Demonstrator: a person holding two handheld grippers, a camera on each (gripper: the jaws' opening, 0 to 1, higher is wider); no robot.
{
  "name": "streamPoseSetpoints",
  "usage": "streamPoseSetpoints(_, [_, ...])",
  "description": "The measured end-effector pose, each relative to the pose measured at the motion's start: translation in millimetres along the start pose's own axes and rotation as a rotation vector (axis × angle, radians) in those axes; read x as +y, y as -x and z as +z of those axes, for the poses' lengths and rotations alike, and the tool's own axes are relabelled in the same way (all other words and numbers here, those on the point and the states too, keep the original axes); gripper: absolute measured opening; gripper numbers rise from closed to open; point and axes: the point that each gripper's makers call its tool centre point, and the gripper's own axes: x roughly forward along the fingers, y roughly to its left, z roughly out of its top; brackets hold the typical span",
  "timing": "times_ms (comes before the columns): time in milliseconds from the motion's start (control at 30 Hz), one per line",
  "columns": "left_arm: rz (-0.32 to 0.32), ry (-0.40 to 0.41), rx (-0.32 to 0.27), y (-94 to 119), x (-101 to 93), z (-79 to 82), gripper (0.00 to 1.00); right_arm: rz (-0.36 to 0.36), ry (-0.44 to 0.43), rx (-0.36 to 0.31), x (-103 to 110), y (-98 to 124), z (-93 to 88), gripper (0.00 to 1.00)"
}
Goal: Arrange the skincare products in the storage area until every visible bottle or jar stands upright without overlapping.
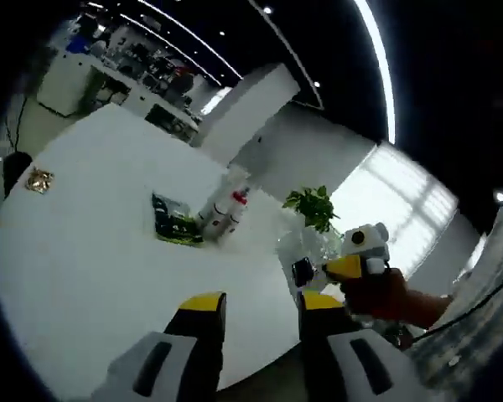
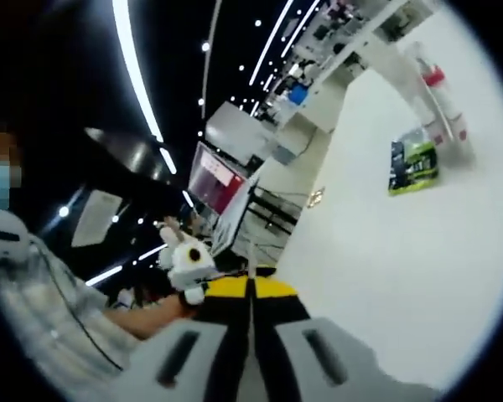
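In the left gripper view, the left gripper (image 1: 257, 308) is hanging over the near edge of a big white counter (image 1: 84, 268), and its yellow-tipped fingers (image 1: 203, 305) are standing wide apart with nothing between them. Far across the counter, two white bottles (image 1: 222, 211), one with a red cap, are sitting close together, and a green and black packet (image 1: 174, 223) is lying right beside them. A small gold thing (image 1: 39, 179) is lying alone, well apart from them, near the counter's far edge. A green plant (image 1: 312, 206) is sitting off to one side. In the right gripper view, the right gripper (image 2: 250, 289) is showing its fingers (image 2: 220, 288) pressed together with nothing in them. The bottles (image 2: 443, 109) and the packet (image 2: 413, 167) are lying far off on the counter (image 2: 386, 268). A hand (image 2: 163, 308) is holding a little white toy animal (image 2: 187, 262) just beside the fingers.
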Motion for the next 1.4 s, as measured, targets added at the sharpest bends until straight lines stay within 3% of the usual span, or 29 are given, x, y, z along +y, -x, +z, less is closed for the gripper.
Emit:
streamPoseSetpoints(33, [0.040,-0.067,0.028,4.1,5.2,-1.1,0.39,-0.005,0.009,-0.001,-2.0,-4.7,6.5,0.00])
streamPoseSetpoints(67, [0.102,-0.202,0.063,9.2,13.6,-1.2,0.40,-0.012,0.020,-0.001,-4.5,-8.0,11.1,0.00])
streamPoseSetpoints(133, [0.202,-0.343,0.138,14.5,27.9,-9.2,0.46,-0.021,0.029,0.002,-7.4,-17.2,21.1,0.00])
streamPoseSetpoints(267, [0.265,-0.437,0.264,7.9,42.4,-41.2,0.60,-0.046,0.061,0.007,-16.8,-35.2,42.5,0.00])
streamPoseSetpoints(367, [0.308,-0.509,0.336,3.1,52.1,-58.8,0.58,-0.051,0.082,-0.007,-23.3,-48.9,63.2,0.00])
streamPoseSetpoints(500, [0.333,-0.507,0.375,-6.0,62.9,-74.6,0.52,-0.067,0.052,-0.061,-38.8,-68.6,91.7,0.00])
streamPoseSetpoints(600, [0.377,-0.468,0.459,-1.8,77.6,-88.0,0.53,-0.081,0.011,-0.099,-54.6,-84.3,110.3,0.00])
streamPoseSetpoints(667, [0.361,-0.473,0.450,-2.3,77.5,-87.8,0.49,-0.090,0.011,-0.110,-61.4,-92.3,118.2,0.00])
streamPoseSetpoints(800, [0.359,-0.480,0.512,-1.5,79.6,-99.3,0.48,-0.094,0.029,-0.126,-70.3,-114.9,134.2,0.00])
streamPoseSetpoints(1100, [0.371,-0.433,0.510,2.0,83.6,-101.1,0.43,-0.053,0.133,-0.071,-59.6,-162.9,155.2,0.00])
streamPoseSetpoints(1267, [0.371,-0.425,0.530,3.5,85.8,-105.7,0.40,-0.033,0.253,-0.060,-41.7,-184.7,190.5,0.00])
streamPoseSetpoints(1333, [0.374,-0.419,0.530,5.0,86.6,-105.4,0.39,-0.021,0.249,-0.063,-36.0,-191.2,205.3,0.00])
streamPoseSetpoints(1400, [0.375,-0.409,0.526,5.5,86.3,-105.2,0.39,-0.023,0.298,-0.054,-32.2,-196.5,215.8,0.00])
